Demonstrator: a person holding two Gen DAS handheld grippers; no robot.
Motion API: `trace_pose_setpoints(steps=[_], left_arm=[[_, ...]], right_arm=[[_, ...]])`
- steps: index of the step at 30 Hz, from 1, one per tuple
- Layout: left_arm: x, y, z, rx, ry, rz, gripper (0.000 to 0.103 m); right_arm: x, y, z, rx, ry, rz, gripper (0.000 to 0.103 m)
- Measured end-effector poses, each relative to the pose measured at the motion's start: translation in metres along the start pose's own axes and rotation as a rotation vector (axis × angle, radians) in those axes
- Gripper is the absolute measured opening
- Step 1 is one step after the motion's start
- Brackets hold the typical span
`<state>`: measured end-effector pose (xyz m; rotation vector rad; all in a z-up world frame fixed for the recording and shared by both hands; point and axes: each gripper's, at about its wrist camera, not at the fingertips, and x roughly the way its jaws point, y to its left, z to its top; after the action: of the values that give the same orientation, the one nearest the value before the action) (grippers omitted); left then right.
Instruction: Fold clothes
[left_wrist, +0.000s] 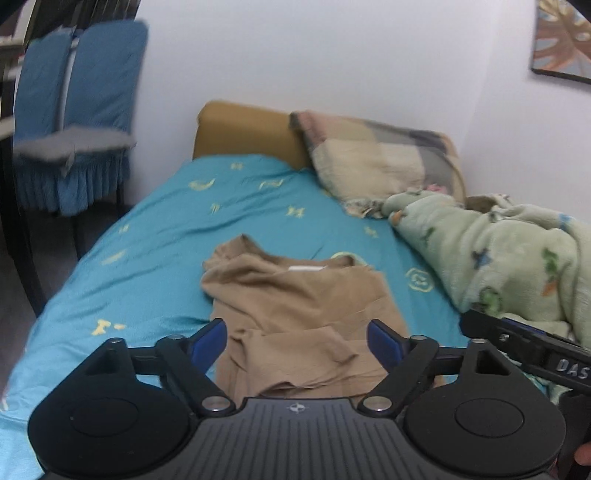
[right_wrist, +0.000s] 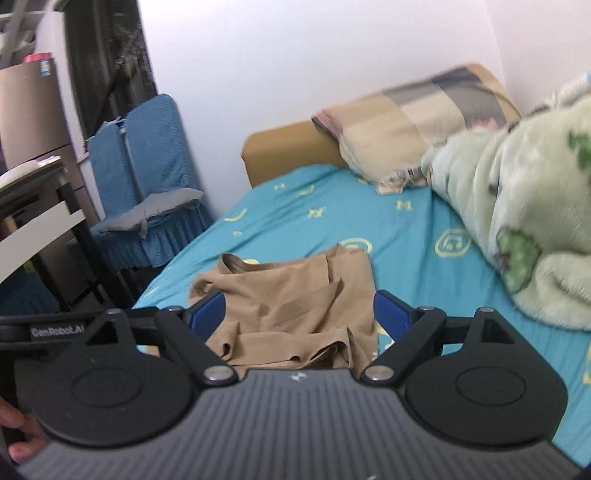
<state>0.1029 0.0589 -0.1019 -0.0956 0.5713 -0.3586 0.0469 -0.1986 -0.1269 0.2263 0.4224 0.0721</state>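
Observation:
A tan shirt (left_wrist: 303, 314) lies crumpled on the teal bed sheet (left_wrist: 147, 266), collar with a white tag toward the far end. My left gripper (left_wrist: 297, 338) is open and empty, held just above the shirt's near part. The shirt (right_wrist: 291, 314) also shows in the right wrist view on the sheet (right_wrist: 406, 229). My right gripper (right_wrist: 299, 314) is open and empty, hovering over the shirt's near hem. The right gripper's body shows at the right edge of the left wrist view (left_wrist: 535, 350).
A patchwork pillow (left_wrist: 380, 158) leans on the mustard headboard (left_wrist: 240, 129). A pale green fleece blanket (left_wrist: 509, 254) is heaped on the bed's right side. Blue-covered chairs (left_wrist: 77, 122) with a grey cloth stand left of the bed. A dark table (right_wrist: 33, 206) is at the left.

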Motion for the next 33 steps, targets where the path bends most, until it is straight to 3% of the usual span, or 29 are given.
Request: trace_pose_setpoints(steps=[1,5,18,33], left_arm=[[-0.011,-0.006,-0.001,0.026,-0.022,0.004,0.1],[-0.052,-0.024,-0.006,0.083,-0.073,0.027,0.102],[-0.145,-0.037,-0.032,0.028,-0.105,0.038,0.102],[-0.137,-0.031,-0.041,0.0,-0.016,0.118,0.102]], right_arm=[[-0.007,0.002,0.001,-0.007,-0.007,-0.003,0.088],[-0.038,0.009,0.004,-0.01,-0.034,0.003,0.088],[-0.119,0.024,-0.011,0.02,-0.065,-0.007,0.088],[-0.125,0.024,-0.014,0.01,-0.108,-0.059,0.088]])
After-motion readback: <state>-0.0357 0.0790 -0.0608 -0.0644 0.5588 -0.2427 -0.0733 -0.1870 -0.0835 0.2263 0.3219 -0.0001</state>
